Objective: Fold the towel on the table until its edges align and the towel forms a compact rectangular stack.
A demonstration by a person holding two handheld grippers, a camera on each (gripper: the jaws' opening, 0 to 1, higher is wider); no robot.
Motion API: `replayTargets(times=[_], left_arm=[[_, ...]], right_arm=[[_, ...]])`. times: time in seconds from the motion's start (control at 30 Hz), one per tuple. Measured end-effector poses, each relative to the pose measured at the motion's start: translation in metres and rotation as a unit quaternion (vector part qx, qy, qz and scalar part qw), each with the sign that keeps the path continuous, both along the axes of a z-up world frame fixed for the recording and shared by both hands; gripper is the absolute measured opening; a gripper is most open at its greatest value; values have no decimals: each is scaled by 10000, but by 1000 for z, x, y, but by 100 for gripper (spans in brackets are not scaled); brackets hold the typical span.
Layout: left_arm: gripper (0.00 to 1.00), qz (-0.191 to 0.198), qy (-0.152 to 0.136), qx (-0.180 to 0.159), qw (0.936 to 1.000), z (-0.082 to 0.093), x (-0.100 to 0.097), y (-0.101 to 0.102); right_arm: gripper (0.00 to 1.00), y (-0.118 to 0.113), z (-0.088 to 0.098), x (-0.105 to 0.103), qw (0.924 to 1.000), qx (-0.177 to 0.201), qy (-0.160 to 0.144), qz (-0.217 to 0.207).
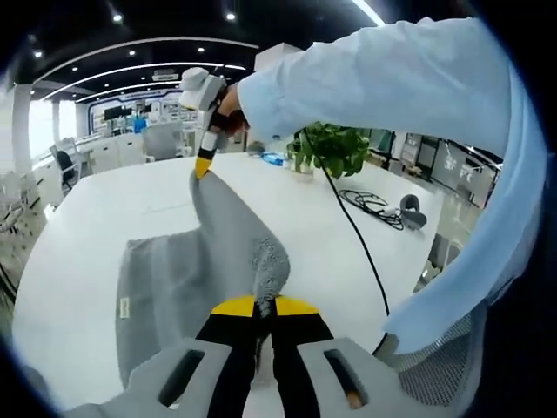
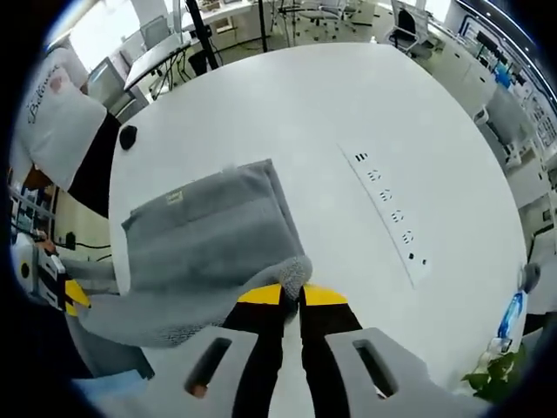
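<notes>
Above table (image 2: 348, 113), both grippers clamping towel (image 2: 209, 235)

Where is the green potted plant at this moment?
In the left gripper view, the potted plant stands on the far side of the white table, beyond the raised towel, beside a black cable.

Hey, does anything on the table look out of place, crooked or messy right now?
Nothing spilled or damaged. The grey towel is simply mid-fold: each hand-held gripper, left and right, pinches a corner and lifts it off the white table, so it hangs uneven. A loose black cable lies farther back.
</notes>
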State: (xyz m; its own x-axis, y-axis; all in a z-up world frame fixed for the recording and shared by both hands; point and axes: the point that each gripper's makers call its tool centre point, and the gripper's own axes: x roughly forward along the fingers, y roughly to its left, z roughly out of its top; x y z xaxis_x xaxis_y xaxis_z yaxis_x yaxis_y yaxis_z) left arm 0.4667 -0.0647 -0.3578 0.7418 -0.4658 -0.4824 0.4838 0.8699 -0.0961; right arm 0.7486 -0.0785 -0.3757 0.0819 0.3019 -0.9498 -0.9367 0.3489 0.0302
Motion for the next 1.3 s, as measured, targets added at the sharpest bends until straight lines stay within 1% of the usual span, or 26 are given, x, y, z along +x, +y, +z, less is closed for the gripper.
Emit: replayTargets(times=[0.03,0.1,0.17,0.3,0.37,0.5,0.6,0.7,0.8,0.9,0.93,1.13,1.17,1.23,1.3], left_arm=[[4,34,-10,4,10000,0,0,4],[4,95,-13,-14,10000,1,0,10],[4,155,-16,-41,9999,2,0,16],[4,270,-35,-104,9996,3,-1,26],[4,361,-44,-203,9991,5,0,32],[4,538,-86,-381,9978,6,1,43],[4,686,-106,-529,9962,8,1,51],[5,789,-132,-580,9951,9,1,57],[5,963,-159,-631,9932,9,1,69],[5,1082,-152,-703,9915,8,0,77],[5,1171,-165,-730,9903,7,0,81],[5,1383,-210,-776,9871,8,1,95],[5,1455,-204,-789,9860,7,0,99],[5,1601,-197,-958,9822,6,0,105],[5,1694,-184,-1029,9800,4,-1,111]], right_arm=[[4,3,1,-8,10000,-16,2,15],[4,11,0,1,10000,-42,15,35],[4,16,1,-5,10000,-68,25,48],[4,22,2,-3,9999,-128,80,25],[4,25,5,-10,9998,-148,95,-18],[4,32,5,0,9997,-174,117,-117],[4,39,6,-3,9997,-173,126,-147],[4,46,5,-3,9996,-158,139,-164],[4,54,4,-1,9996,-164,152,-193],[4,60,3,-6,9995,-167,170,-221],[4,65,3,-6,9994,-161,184,-245],[4,83,1,0,9996,-154,167,-191],[4,85,0,1,9996,-152,160,-191],[4,89,-1,1,9995,-139,179,-201],[4,93,-5,6,9995,-164,185,-188]])
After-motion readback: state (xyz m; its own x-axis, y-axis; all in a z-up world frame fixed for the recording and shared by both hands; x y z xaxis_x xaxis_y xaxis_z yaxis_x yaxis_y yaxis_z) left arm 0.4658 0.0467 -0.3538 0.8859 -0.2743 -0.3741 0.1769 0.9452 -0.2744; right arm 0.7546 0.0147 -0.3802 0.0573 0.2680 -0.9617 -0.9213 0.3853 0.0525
